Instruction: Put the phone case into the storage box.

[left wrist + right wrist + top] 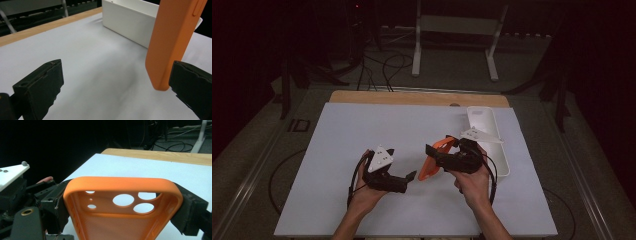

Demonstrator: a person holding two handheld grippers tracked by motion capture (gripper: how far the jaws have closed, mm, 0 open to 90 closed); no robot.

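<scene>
Centrally above the white tabletop [362,135], a soft orange silicone phone case [432,162] with round camera cut-outs hangs clamped across its width in the right claw [435,156], whose two black jaws press on its long edges, as the right gripper view shows. Seen from the high view, the case sits just right of the tabletop's middle, lifted off the surface and tilted, its open side turned towards the right hand [472,182].

At about eight o'clock from the case, the left claw [408,179] stands with its jaws wide apart and nothing between them. In the left gripper view the lower corner of the case hangs just beside the jaw on that picture's right; whether it brushes that jaw is hard to tell. The left hand [364,192] holds this tool low over the tabletop.

At roughly two o'clock from the case, a long white rectangular plastic tray [499,160] lies near the tabletop's right edge, behind the right hand. A bare wooden strip [412,97] runs along the far edge at twelve o'clock.
</scene>
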